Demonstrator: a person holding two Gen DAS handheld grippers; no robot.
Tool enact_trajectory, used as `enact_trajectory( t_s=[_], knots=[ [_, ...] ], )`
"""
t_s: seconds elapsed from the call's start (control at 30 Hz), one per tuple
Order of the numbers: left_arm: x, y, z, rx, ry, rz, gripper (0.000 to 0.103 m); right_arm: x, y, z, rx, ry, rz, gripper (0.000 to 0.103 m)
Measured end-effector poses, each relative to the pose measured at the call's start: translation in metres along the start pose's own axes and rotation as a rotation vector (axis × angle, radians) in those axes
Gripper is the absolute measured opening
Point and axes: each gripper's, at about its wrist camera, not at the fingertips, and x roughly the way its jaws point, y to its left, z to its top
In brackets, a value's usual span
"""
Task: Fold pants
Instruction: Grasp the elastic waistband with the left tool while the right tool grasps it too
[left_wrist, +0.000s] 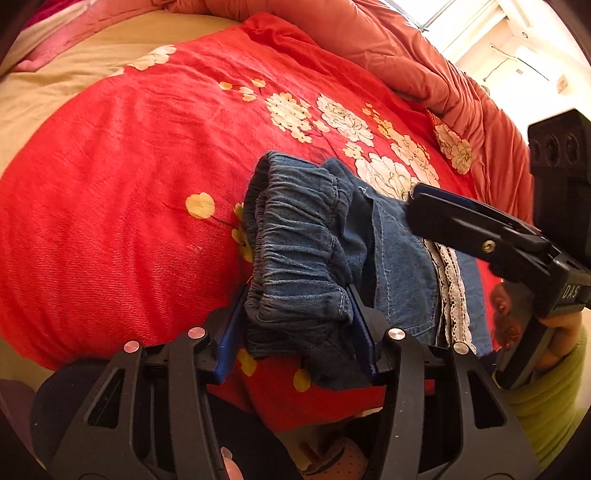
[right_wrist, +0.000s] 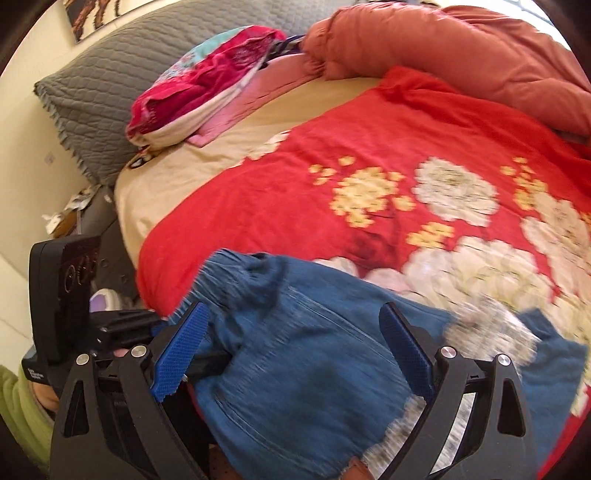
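Small blue denim pants (left_wrist: 399, 258) with a gathered elastic waistband (left_wrist: 295, 236) and white lace trim (left_wrist: 456, 295) lie bunched on a red floral bedspread (left_wrist: 129, 206). My left gripper (left_wrist: 297, 295) is shut on the waistband, with a blue pad pressed against each side of the bunched fabric. My right gripper (left_wrist: 421, 206) reaches in from the right over the pants' middle. In the blurred right wrist view, the right gripper (right_wrist: 293, 308) stands wide open just above the pants (right_wrist: 314, 362), its pads (right_wrist: 181, 350) apart from the cloth.
A bunched orange duvet (right_wrist: 461, 55) lines the far edge of the bed. A grey pillow (right_wrist: 92, 92) and a pink-red pile of cloth (right_wrist: 199, 85) lie at the head end. Beige sheet (left_wrist: 55, 96) shows beyond the bedspread. A green sleeve (left_wrist: 546, 402) holds the right gripper.
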Motion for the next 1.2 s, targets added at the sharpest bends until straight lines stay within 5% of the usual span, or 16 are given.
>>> enact_trajectory(
  t_s=[0.33, 0.43, 0.47, 0.67, 1.0, 1.2],
  knots=[
    [0.001, 0.002, 0.001, -0.009, 0.005, -0.009, 0.043, 0.055, 0.02, 0.019, -0.107, 0.114, 0.06, 0.092],
    [0.002, 0.003, 0.001, -0.021, 0.008, -0.013, 0.043, 0.073, 0.018, 0.017, -0.112, 0.146, 0.059, 0.074],
    [0.003, 0.003, 0.002, -0.024, 0.008, -0.015, 0.043, 0.074, 0.017, 0.017, -0.111, 0.14, 0.074, 0.055],
    [0.003, 0.003, 0.002, -0.016, 0.008, -0.019, 0.048, 0.055, 0.007, 0.011, -0.064, 0.065, 0.174, 0.034],
    [-0.003, -0.004, -0.001, 0.008, -0.016, -0.034, 0.063, 0.008, -0.004, 0.001, 0.014, -0.058, 0.275, 0.032],
    [-0.004, -0.022, -0.01, -0.007, -0.034, -0.107, 0.058, -0.018, -0.009, -0.003, 0.008, -0.108, 0.284, 0.032]
  ],
)
